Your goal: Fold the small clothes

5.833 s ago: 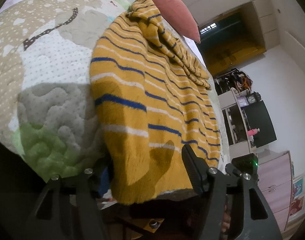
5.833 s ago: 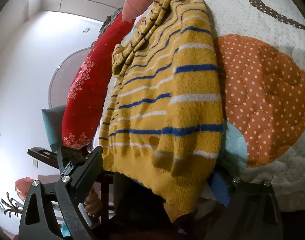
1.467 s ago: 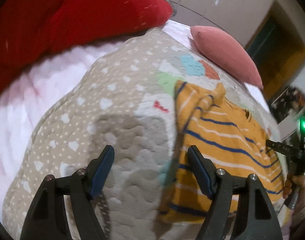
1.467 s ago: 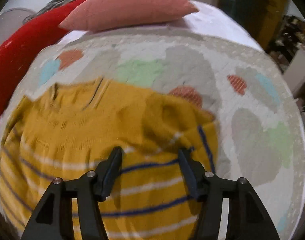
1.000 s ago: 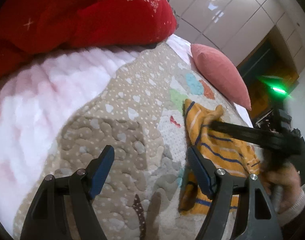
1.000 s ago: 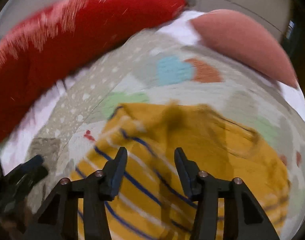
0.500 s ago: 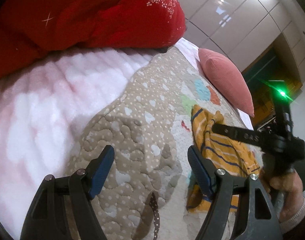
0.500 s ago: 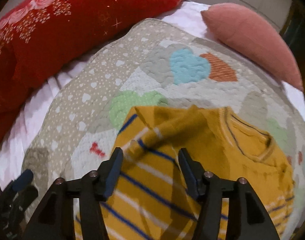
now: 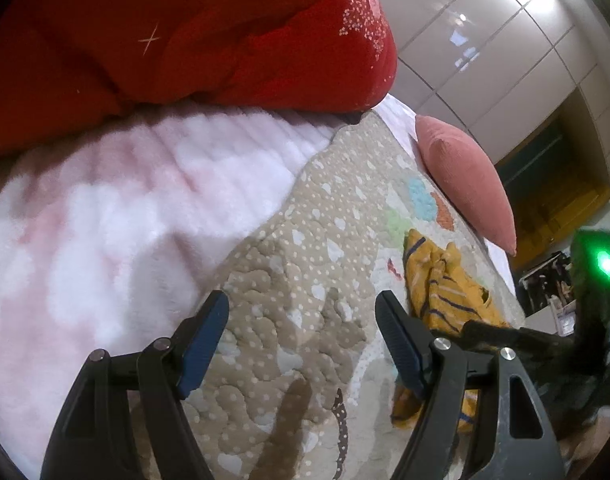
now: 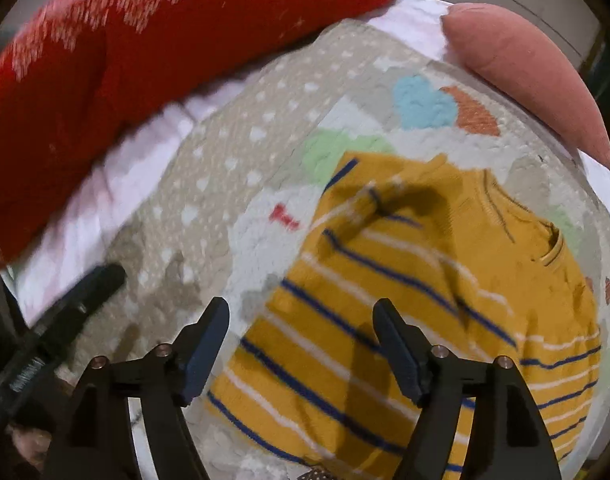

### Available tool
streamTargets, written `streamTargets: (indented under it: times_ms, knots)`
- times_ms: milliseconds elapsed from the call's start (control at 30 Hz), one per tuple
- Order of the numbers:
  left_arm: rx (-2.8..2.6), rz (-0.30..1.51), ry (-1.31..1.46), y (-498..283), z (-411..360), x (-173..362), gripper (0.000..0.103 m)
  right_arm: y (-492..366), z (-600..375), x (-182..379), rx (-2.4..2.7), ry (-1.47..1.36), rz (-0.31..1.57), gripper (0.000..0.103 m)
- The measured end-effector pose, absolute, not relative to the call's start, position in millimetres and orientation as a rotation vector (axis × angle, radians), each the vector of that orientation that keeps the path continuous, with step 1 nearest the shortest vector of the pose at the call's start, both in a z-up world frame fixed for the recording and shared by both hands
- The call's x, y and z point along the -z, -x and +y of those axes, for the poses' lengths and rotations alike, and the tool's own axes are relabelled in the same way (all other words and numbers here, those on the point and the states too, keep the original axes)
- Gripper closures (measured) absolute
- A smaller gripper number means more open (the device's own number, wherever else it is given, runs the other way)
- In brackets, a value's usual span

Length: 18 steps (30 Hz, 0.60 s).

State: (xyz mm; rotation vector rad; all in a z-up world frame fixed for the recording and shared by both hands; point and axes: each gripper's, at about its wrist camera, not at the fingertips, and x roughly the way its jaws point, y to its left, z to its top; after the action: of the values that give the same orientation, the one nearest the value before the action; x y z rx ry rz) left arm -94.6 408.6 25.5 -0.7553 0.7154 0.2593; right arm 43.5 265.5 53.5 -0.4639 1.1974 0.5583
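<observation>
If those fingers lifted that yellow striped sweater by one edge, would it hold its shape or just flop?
Probably flop: the sweater is soft knit, and its folded sleeve already lies limp and creased. It looks light, being small. Pushed, it would likely bunch rather than slide, since the quilt beneath looks textured.

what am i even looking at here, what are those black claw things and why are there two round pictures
Each round picture comes from a fisheye camera fixed to a hand-held grabbing tool; a person holds one in each hand. The black prongs at the bottom are its jaws. The left gripper looks across a patterned quilt on a bed, with a red cushion and a pink pillow behind. The right gripper looks down on a yellow striped sweater lying on the quilt. Both jaws stand open and hold nothing; the right ones have just been opening.
</observation>
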Motion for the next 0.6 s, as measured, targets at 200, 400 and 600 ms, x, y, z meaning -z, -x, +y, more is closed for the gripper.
streamTargets:
  times_ms: [200,400,600]
  knots:
    - [-0.301,0.726,0.687,93.9,404.0,-29.5,0.028,-25.2,286.3,-20.0,-0.436,0.729,1.120,0.020]
    - [-0.309,0.729,0.688,95.3,406.2,-28.8,0.028,-22.0,287.0,-14.2,-0.398,0.810,1.062,0.027]
    - [-0.324,0.725,0.695,95.8,408.6,-27.7,0.028,-22.9,272.2,-14.6,-0.371,0.808,1.067,0.044]
